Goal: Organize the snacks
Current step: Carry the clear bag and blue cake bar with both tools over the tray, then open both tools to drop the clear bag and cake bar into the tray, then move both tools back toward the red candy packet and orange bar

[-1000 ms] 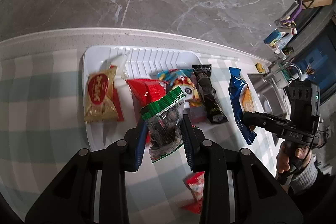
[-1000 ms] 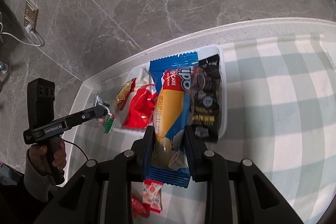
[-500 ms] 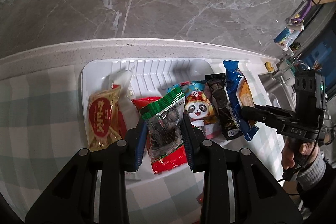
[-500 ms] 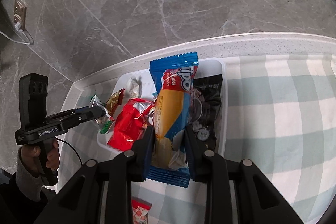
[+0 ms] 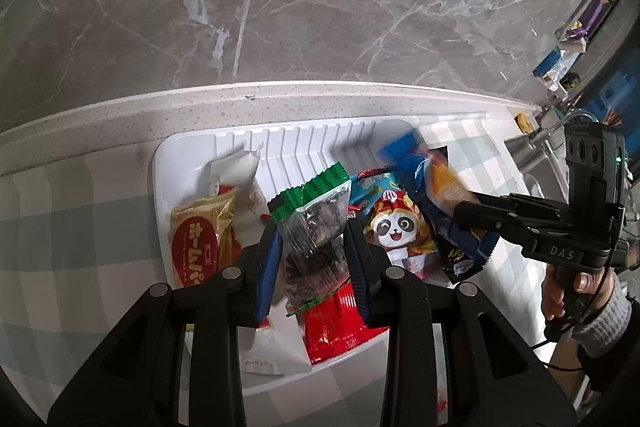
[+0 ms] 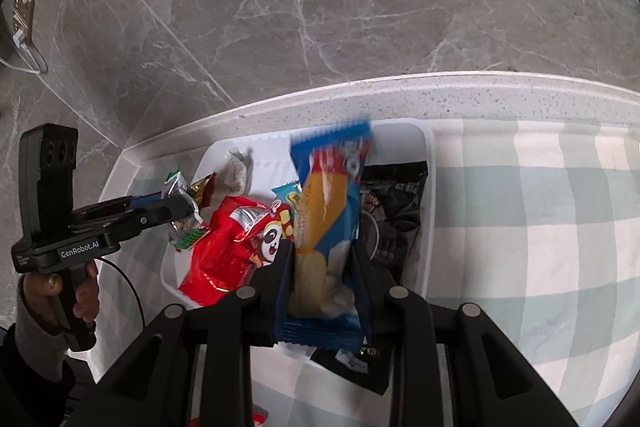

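Home kitchen: marble backsplash (image 5: pixel 360 7), speckled counter (image 5: pixel 280 99), sink w/ tap (image 5: pixel 548 143).

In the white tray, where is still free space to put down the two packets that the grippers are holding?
The white tray is bare along its ribbed back wall, behind the green-topped packet and the panda packet. A smaller patch lies at the front, between the gold packet and the red packet. The right half is crowded: the blue packet hangs over the black packet.
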